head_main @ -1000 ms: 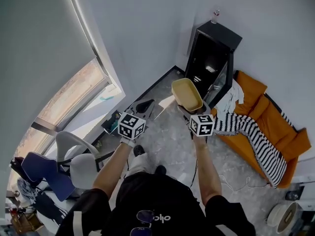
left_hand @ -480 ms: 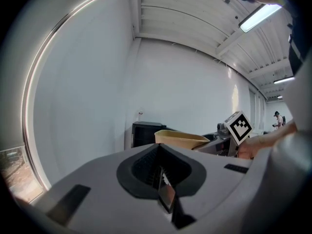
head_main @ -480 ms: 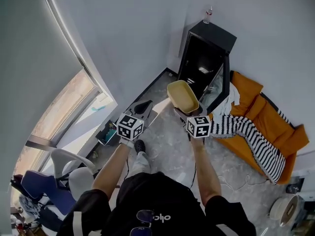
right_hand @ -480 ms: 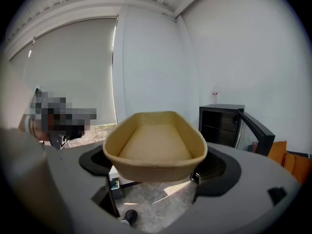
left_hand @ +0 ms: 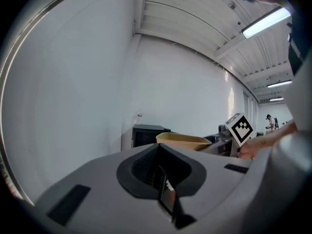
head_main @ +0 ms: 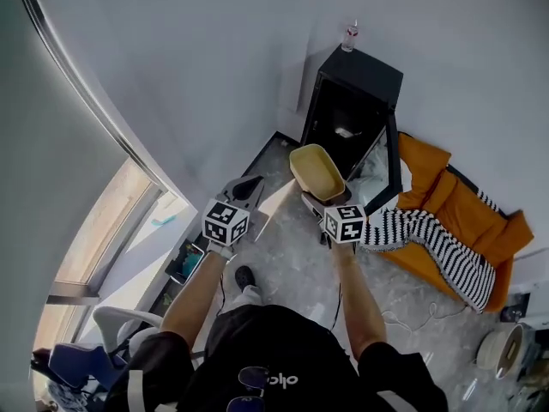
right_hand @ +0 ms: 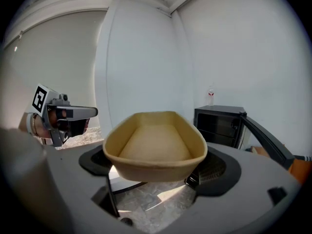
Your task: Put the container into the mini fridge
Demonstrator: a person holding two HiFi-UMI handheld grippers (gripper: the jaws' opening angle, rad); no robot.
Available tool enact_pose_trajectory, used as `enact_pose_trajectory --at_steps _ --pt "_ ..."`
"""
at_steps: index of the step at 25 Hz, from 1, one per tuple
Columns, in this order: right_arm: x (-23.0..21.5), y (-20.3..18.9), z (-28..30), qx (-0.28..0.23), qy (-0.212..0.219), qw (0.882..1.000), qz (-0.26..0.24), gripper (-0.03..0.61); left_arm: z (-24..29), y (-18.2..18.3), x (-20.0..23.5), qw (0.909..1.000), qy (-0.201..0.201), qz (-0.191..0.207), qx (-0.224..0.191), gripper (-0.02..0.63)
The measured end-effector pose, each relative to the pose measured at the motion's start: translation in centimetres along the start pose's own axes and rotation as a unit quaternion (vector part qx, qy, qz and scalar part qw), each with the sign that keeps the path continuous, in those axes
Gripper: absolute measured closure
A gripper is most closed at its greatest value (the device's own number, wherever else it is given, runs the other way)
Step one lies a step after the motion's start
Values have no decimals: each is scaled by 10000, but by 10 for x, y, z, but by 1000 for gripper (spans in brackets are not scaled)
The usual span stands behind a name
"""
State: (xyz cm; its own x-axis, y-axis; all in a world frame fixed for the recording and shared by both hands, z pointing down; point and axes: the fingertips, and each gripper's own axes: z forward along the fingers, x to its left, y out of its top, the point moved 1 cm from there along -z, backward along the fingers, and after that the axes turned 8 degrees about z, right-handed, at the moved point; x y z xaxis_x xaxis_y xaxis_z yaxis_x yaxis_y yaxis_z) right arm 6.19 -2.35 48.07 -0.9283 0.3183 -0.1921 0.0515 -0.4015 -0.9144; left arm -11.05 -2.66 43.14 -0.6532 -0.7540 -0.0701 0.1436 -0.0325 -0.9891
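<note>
- Head view: the right gripper [head_main: 314, 197] holds the yellow container [head_main: 317, 170] by its near end, up in the air above the floor [head_main: 292, 256]. The container is near the mini fridge [head_main: 353, 101] but not in it yet. It is held by just one end, so I think it could tip down or slip out.
- Head view: the door [head_main: 392, 166] of the mini fridge is open and sticks out on the right side. The container could bump the door edge on the way in if it goes too far right. A striped cloth [head_main: 429, 234] lies just beside the door and could get caught if the door swings.
- Head view: a bottle [head_main: 349, 34] stands on top of the mini fridge. A hard bump could knock it over.
- Left gripper view: the left gripper [left_hand: 165, 191] has its jaws closed together with nothing in them. It is off to the side of the container [left_hand: 183, 140], so it could not catch it in a slip.
- Right gripper view: the right gripper [right_hand: 155, 177] is closed on the container [right_hand: 156, 145], with one jaw on each side of the near end. The container looks empty, so nothing would spill. The far end hangs free and sits level. A quick move could make it wobble.
- Right gripper view: the mini fridge [right_hand: 219, 123] is off to the right, not straight ahead. The gripper needs to turn toward the opening, or the container may hit the wall of the mini fridge or the door [right_hand: 265, 143]. I can't tell how much room is inside.
</note>
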Motion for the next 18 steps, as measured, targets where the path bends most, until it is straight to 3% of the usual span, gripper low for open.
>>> enact_pose_trajectory --at_steps 11,18 --pt "12 34 93 50 -208 9997 72 58 34 -10 99 9997 -225 -136 -9 606" --pt "5 38 125 125 -364 9992 115 58 60 -18 125 9988 -461 -185 26 606"
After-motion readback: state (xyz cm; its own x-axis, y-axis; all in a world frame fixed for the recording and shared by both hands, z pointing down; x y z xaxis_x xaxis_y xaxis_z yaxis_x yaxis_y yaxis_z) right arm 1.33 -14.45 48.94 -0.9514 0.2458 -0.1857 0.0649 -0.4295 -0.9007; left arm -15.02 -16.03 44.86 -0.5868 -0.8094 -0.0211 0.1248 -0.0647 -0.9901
